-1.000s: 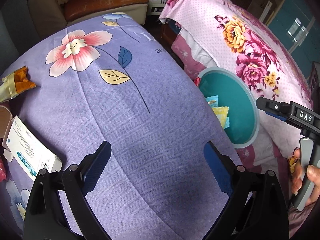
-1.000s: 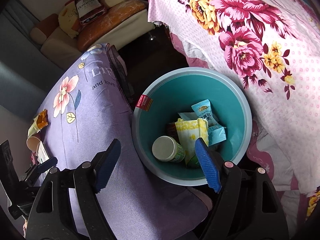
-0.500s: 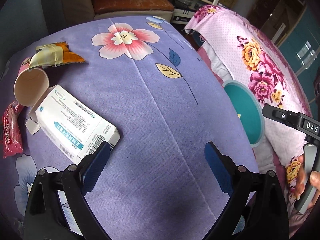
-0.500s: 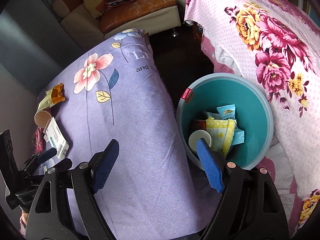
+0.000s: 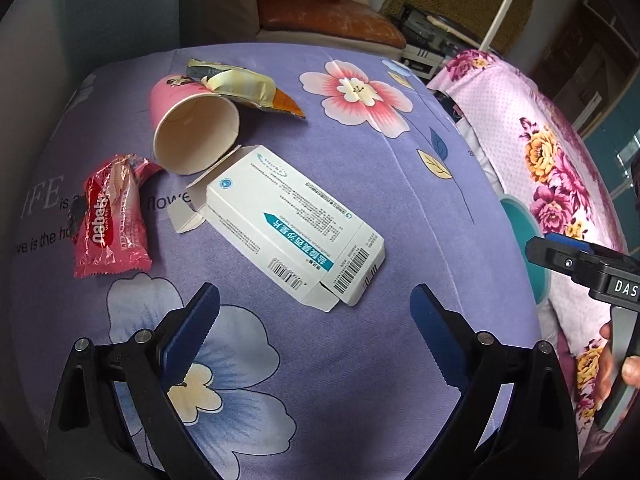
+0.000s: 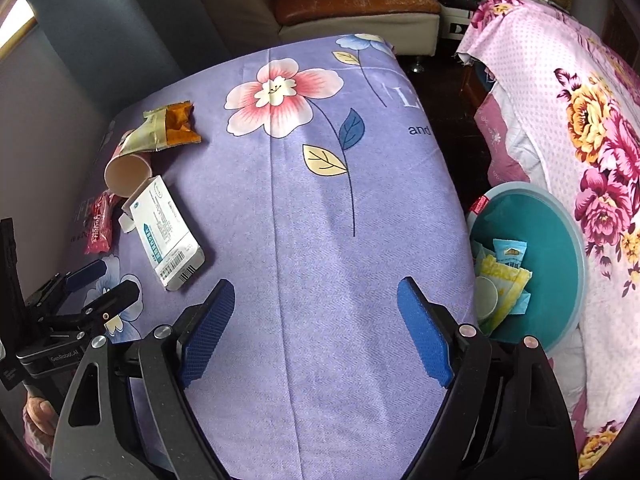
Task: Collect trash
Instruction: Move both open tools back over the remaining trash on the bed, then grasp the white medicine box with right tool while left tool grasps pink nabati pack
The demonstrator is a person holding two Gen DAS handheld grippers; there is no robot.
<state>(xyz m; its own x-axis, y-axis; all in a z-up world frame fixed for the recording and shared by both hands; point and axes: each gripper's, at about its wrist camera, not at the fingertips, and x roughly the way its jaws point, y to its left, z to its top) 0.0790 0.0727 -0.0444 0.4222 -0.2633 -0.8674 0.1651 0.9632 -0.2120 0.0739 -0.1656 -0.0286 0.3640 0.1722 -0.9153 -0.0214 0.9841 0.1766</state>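
Observation:
A white medicine box (image 5: 296, 228) lies flat on the purple flowered tablecloth (image 5: 360, 360), its near flap open. Behind it a pink paper cup (image 5: 192, 132) lies on its side, with a gold and orange snack wrapper (image 5: 244, 88) beyond and a red wafer wrapper (image 5: 112, 228) to the left. My left gripper (image 5: 314, 292) is open and empty, hovering just short of the box's near end. My right gripper (image 6: 316, 284) hangs over bare cloth, its jaws opening with nothing between them. The teal bin (image 6: 560, 240), holding several wrappers and a cup, stands on the floor to its right.
A bed under a pink flowered cover (image 6: 580, 120) runs along the right, beyond the bin. A sofa (image 6: 352, 4) stands past the table's far edge, with dark floor between. A hand (image 5: 632, 368) grips the right gripper's handle. The cloth between the box and the bin is bare.
Both grippers have swept left across the table, away from the bin. The box, cup and wrappers have come fully into the left wrist view. The right jaws stand slightly wider.

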